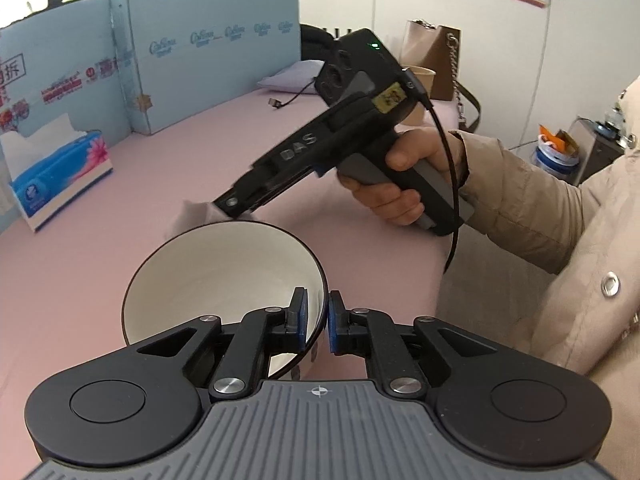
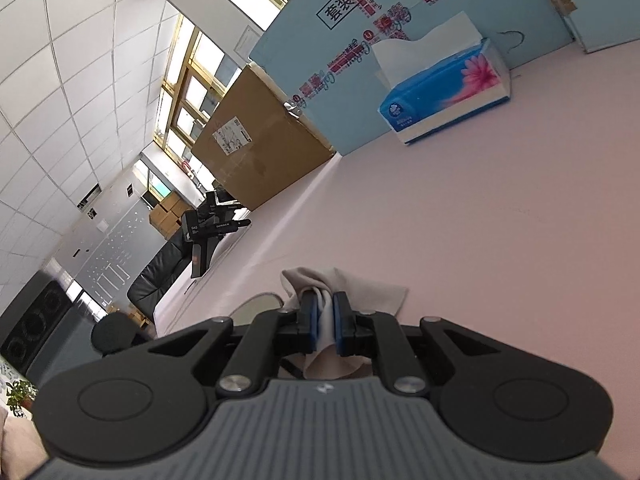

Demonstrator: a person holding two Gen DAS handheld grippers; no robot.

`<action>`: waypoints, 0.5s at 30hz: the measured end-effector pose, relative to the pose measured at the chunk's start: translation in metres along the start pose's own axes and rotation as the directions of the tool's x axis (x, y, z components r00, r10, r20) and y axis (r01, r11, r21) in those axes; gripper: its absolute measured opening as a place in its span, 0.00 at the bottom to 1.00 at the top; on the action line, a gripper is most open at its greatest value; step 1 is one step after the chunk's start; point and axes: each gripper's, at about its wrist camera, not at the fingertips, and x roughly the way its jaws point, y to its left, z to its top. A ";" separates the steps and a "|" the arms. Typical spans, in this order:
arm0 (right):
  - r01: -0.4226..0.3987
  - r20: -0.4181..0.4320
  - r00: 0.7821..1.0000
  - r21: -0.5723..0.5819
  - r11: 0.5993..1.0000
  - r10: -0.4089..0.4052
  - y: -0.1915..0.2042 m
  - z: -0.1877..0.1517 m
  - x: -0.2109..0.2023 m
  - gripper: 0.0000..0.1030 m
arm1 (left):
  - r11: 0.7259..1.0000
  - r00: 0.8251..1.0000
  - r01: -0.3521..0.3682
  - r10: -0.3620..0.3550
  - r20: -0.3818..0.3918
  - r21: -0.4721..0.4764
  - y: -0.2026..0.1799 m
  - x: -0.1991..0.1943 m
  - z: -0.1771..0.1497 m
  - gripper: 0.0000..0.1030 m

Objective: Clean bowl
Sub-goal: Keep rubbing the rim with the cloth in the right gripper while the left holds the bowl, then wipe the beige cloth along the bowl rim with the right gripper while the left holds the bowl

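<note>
2 grippers over pink table (image 1: 160, 184). Left gripper (image 1: 317, 320) clamps bowl (image 1: 216, 272) rim (white inside). Right gripper (image 2: 325, 322) pinches cloth (image 2: 360, 292) just beyond bowl; tissue box (image 2: 444, 92) farther ahead.

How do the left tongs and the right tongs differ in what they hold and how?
The left tongs clamp the rim of the white ceramic bowl with dark outside, one pad inside and one outside. The right tongs pinch a soft, crumpled white tissue between both pads. The bowl is rigid; the tissue is limp. Both tongs are shut, above the pink table.
</note>
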 end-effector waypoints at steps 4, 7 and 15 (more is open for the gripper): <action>0.007 0.028 1.000 0.010 1.000 -0.008 0.001 -0.013 -0.018 0.11 | 1.000 1.000 0.009 -0.009 0.003 -0.004 0.003 -0.001 -0.001 0.14; 0.013 0.050 0.999 0.017 1.000 -0.014 0.002 -0.022 -0.032 0.11 | 1.000 1.000 -0.016 0.017 0.020 -0.021 0.000 0.000 0.001 0.15; 0.024 0.106 0.994 0.038 0.999 -0.028 0.005 -0.047 -0.067 0.11 | 0.979 0.986 -0.156 0.162 0.036 -0.130 -0.010 0.018 0.017 0.27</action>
